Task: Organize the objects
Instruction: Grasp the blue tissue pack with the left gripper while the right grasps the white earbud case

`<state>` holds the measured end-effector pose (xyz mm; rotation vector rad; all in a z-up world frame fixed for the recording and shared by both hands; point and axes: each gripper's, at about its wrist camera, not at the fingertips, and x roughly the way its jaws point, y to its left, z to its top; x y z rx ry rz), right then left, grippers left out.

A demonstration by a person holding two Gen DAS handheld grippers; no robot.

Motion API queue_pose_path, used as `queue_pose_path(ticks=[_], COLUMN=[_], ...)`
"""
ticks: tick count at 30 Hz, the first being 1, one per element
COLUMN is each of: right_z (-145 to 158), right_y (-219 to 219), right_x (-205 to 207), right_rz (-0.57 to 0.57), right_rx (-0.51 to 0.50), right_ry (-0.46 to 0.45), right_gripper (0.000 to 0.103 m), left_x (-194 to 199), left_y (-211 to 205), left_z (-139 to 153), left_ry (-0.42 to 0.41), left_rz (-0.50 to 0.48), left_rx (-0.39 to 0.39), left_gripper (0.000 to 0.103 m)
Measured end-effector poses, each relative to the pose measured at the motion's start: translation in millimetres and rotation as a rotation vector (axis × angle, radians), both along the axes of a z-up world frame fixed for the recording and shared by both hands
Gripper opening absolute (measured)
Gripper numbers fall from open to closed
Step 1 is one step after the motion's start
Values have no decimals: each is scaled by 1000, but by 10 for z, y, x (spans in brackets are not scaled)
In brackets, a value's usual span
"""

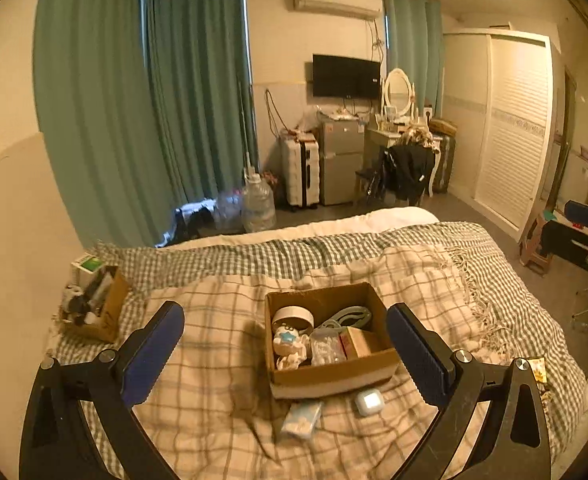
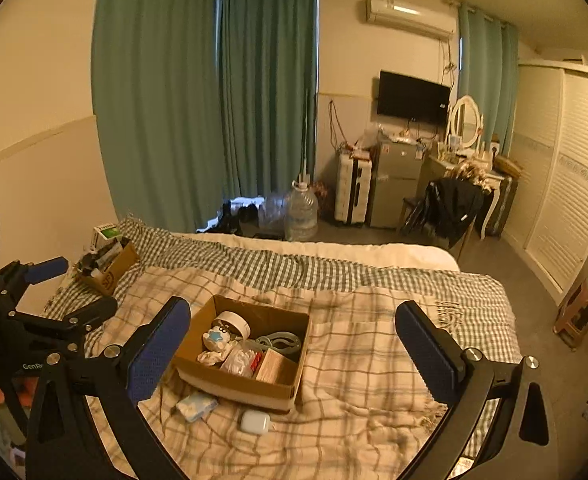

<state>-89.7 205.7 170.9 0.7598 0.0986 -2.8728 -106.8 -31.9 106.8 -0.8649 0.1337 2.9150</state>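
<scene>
An open cardboard box (image 1: 330, 380) (image 2: 234, 388) sits on the plaid blanket, holding a white round tin, a small figurine, a plastic bag, a grey-blue hanger piece and a tan box. In front of it lie a white earbud case (image 1: 369, 402) (image 2: 255, 421) and a pale blue tissue pack (image 1: 302, 419) (image 2: 196, 405). My left gripper (image 1: 286, 360) is open and empty above the box; it also shows at the left edge of the right wrist view (image 2: 74, 288). My right gripper (image 2: 294, 356) is open and empty, just right of the box.
A second cardboard box (image 1: 102, 312) (image 2: 110, 268) full of items sits at the bed's far left by the wall. The bed's far edge (image 1: 314, 228) faces water jugs (image 1: 258, 204), a suitcase, a small fridge and a chair. A wooden stool (image 2: 578, 312) stands right.
</scene>
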Motion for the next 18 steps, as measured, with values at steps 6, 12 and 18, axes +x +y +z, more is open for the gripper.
queue_pose_path(ticks=[6,12,18], right_z=[-135,-599,-1346], right_y=[-49,-72,-167], right_x=[440,546,394], right_rz=[22,-4,22], right_rx=[34,43,41], right_ry=[10,-12,-96], right_gripper=[103,103,103], left_x=[416,534,471], left_y=[-161,-266,-270], left_z=[-181,-665,-1253], left_ry=[28,11,-28], left_rz=[48,124,184], left_rx=[56,63,11], left_gripper=[103,103,103])
